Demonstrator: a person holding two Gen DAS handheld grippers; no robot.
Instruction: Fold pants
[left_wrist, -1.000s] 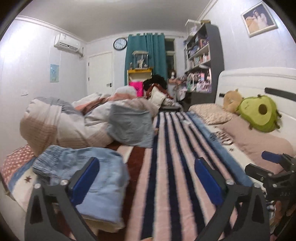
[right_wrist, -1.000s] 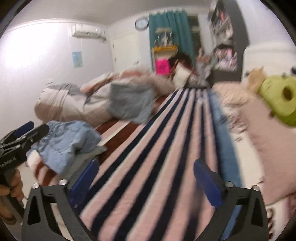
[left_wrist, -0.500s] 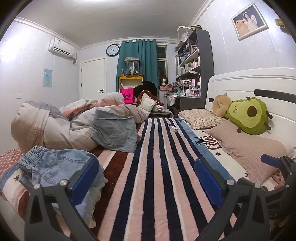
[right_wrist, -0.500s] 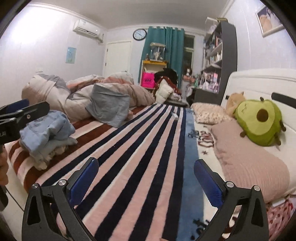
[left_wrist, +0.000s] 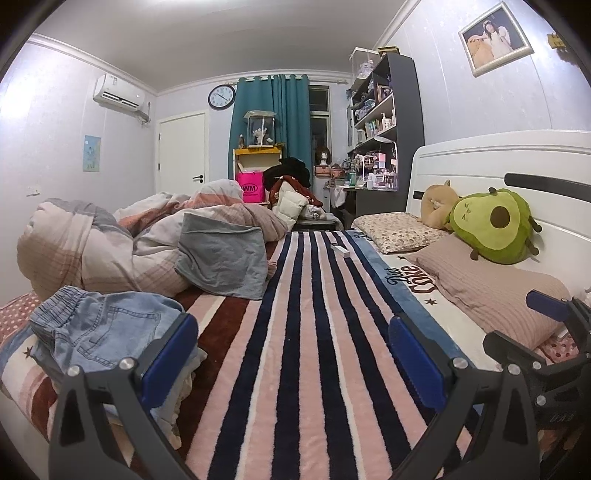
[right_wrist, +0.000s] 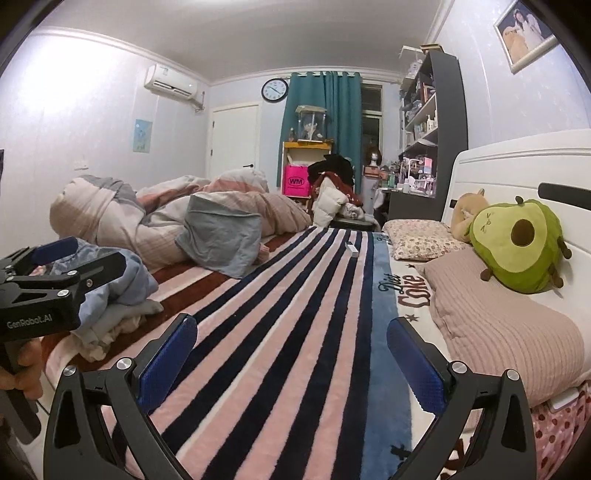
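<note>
Since the jeans (left_wrist: 99, 332) lie crumpled at the left wrist view's lower left on the blanket (left_wrist: 306, 332), soft, floppy denim, both the left gripper (left_wrist: 291, 354) and right gripper (right_wrist: 291, 350), gaping empty, should probably pinch the elastic waistband.

Bed (left_wrist: 376, 435) with a striped blanket (left_wrist: 306, 332) — cluttered.
On it: crumpled jeans (left_wrist: 107, 328) near the edge, a bunched duvet (left_wrist: 122, 243), pillows (left_wrist: 491, 291), an avocado plush (left_wrist: 495, 225) — and a small white box (left_wrist: 340, 250).

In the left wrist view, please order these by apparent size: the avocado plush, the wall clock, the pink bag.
1. avocado plush, clearly largest, though it is also nearest.
2. and 3. pink bag and wall clock look alike; not ranked.
</note>
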